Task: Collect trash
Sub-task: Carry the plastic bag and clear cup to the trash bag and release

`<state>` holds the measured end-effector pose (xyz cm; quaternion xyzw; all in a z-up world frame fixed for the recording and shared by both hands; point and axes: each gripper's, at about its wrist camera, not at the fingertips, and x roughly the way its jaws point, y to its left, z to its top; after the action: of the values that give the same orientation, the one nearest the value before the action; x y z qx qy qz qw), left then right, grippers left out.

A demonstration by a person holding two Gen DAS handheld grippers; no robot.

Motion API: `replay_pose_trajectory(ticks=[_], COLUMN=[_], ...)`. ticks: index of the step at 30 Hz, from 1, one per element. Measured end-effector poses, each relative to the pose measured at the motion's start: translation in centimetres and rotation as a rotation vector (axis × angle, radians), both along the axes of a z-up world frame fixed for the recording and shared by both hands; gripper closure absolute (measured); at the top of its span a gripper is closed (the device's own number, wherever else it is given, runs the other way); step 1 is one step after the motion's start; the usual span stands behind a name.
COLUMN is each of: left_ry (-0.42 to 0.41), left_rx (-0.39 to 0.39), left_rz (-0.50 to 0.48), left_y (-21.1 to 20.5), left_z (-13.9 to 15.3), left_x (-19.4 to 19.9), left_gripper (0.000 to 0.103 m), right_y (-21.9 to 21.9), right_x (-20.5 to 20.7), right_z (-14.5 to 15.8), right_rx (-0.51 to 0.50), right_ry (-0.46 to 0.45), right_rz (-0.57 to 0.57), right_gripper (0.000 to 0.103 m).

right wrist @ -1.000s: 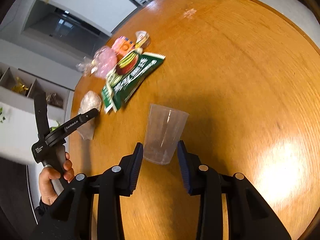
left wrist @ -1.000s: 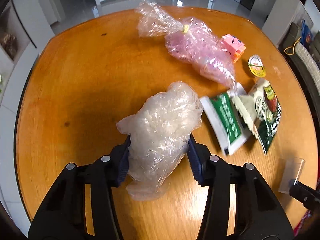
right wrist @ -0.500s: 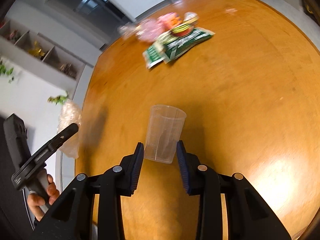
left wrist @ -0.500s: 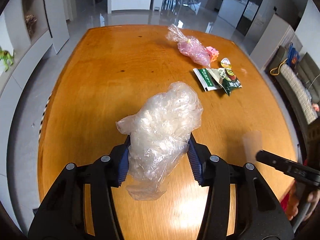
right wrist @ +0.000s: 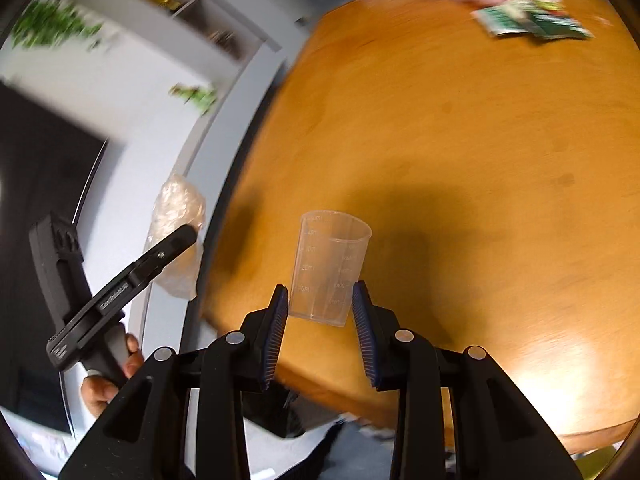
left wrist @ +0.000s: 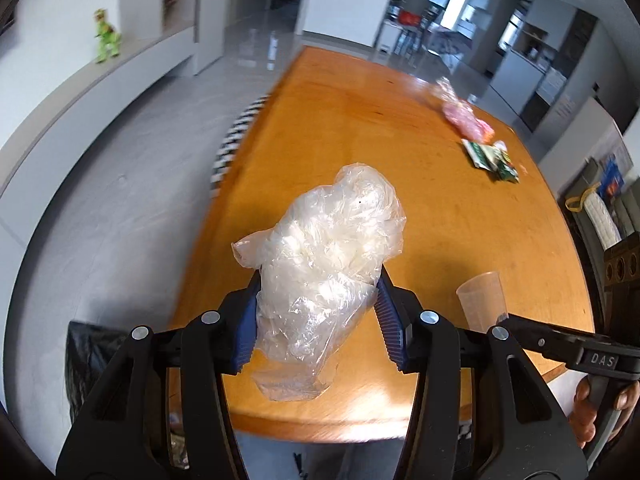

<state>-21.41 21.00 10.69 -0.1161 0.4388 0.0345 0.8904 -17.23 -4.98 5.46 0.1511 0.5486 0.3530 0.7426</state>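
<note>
**Both grippers loaded, remaining trash far across the table**

The left gripper (left wrist: 316, 316) pinches a crumpled clear bag (left wrist: 328, 256) between its blue pads (left wrist: 246, 332); the bag bulges above the jaws and a loose flap hangs below them, over the table's (left wrist: 360, 128) near edge. What fills the bag is hard to make out through the wrinkled film.

The right gripper (right wrist: 320, 324) clamps a clear measuring cup (right wrist: 328, 266) near its base, upright and held above the wood. Its printed scale is too faint to read fully. In the left view only the cup's upper part (left wrist: 480, 300) shows; its bottom is hidden behind that gripper's arm.

A hand (left wrist: 600, 412) on the right gripper's handle is cut off at the frame's lower right corner. In the right view, the other hand (right wrist: 108, 384) is partly hidden behind the left gripper's handle.

At the table's far side lie a pink bag (left wrist: 464, 114) and 2 green packets (left wrist: 492, 158), touching or overlapping; motion blur smears them in both views (right wrist: 532, 20), so their print cannot be read. A black bag (left wrist: 86, 356) on the floor at the left is mostly hidden behind the left gripper.
</note>
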Motion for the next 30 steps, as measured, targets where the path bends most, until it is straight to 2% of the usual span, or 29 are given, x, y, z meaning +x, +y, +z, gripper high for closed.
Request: replay_pose_trajectory(ticks=[9,14,22,23,24,25,26,30], left_ry=[-0.017,-0.01,-0.021,-0.024,-0.024,-0.032,-0.045,-0.051], left_rx=[0.018,0.018,-0.032,-0.036,-0.041,-0.053,-0.058,-0.074], left_rz=[0.285,0.412,0.588,0.601,0.611,0.634,0.668,0.74], left_y=[9.6,12.8,16.8,17.2,17.4,17.9,18.4,19.5], left_z=[0.0,-1.1,-3.5,-3.8,-4.0,-4.1,-4.2,-4.1], left_x=[-11.7,-17.0,-23.9,-24.3,-24.7,-25.1,-25.7,-26.8], left_gripper=[0.053,0.053,0.05,0.045,0.019,0.007,0.006,0.006], right_y=[11.9,17.3,23.8,25.1,25.0,25.5,25.4,24.9], right_x=[-7.1,-10.4,-14.2,-14.9,-15.7,-16.3,-16.8,-17.2], right_z=[0.8,0.6,-1.3,-1.3,-1.5,-1.6,-1.7,-1.5], right_rx=[-0.018,-0.042,-0.061,-0.084,-0.105,-0.13,-0.119,-0.102], right_ry=[-0.036,-0.051,-0.045,-0.078,-0.097,-0.114,-0.12,-0.128], right_rz=[0.295,0.423,0.557,0.59,0.604,0.605,0.594,0.611], right_gripper=[0.068,0.068,0.068,0.067,0.055,0.032,0.028,0.028])
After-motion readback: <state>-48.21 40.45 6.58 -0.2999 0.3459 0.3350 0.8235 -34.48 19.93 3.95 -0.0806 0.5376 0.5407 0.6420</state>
